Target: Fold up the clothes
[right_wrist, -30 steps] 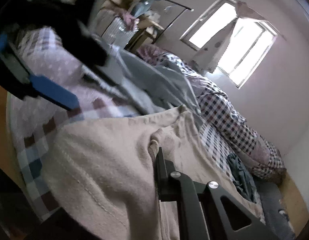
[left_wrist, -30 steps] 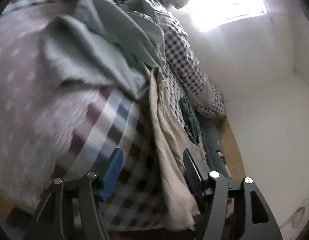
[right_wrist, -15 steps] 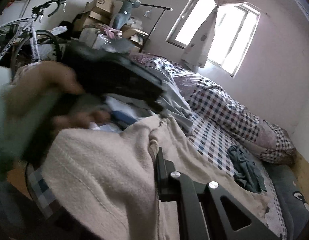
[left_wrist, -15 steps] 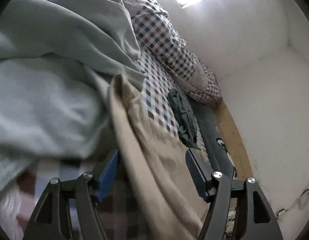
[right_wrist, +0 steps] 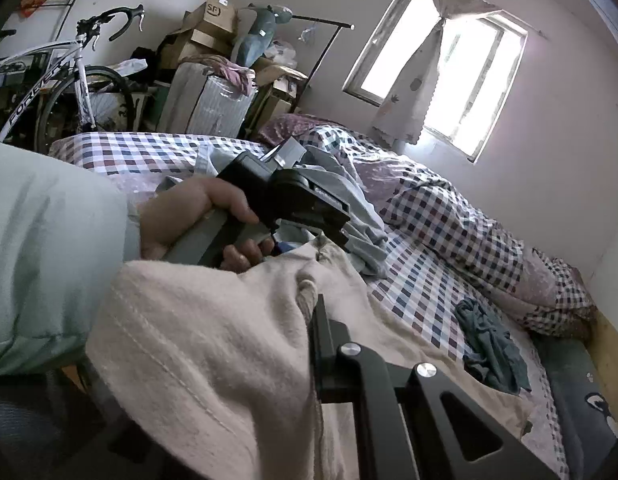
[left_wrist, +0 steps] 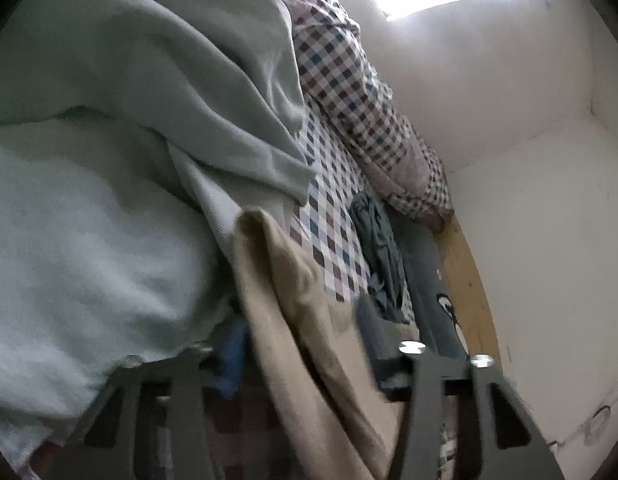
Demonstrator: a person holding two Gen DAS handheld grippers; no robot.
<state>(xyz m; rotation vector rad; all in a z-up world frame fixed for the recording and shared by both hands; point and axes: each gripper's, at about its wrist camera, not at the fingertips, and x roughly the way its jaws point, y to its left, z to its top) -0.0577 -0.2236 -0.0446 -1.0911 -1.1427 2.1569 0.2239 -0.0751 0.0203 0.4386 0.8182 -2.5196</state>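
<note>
A beige fleece garment (left_wrist: 293, 304) lies bunched over the checked bed. In the left wrist view it runs up between the fingers of my left gripper (left_wrist: 301, 344), whose jaws are closing around its folded edge; the blue pads (left_wrist: 231, 356) are blurred and stand apart. In the right wrist view a hand (right_wrist: 197, 216) holds that left gripper at the far edge of the beige garment (right_wrist: 213, 344), its tips hidden behind the cloth. My right gripper (right_wrist: 315, 320) is shut on a bunched fold of the same garment, held slightly above the bed.
Pale green garments (left_wrist: 157, 80) are heaped on the left. A dark teal garment (right_wrist: 493, 352) lies crumpled on the checked sheet (right_wrist: 421, 292), beside a checked duvet (right_wrist: 461, 220). The wooden bed edge (left_wrist: 469, 272) meets the white wall. A bicycle (right_wrist: 69, 80) and boxes stand behind the bed.
My left gripper has swept rightwards from the checked blanket to the beige garment's edge, and its jaws have narrowed. The right gripper has risen a little with its fold.
</note>
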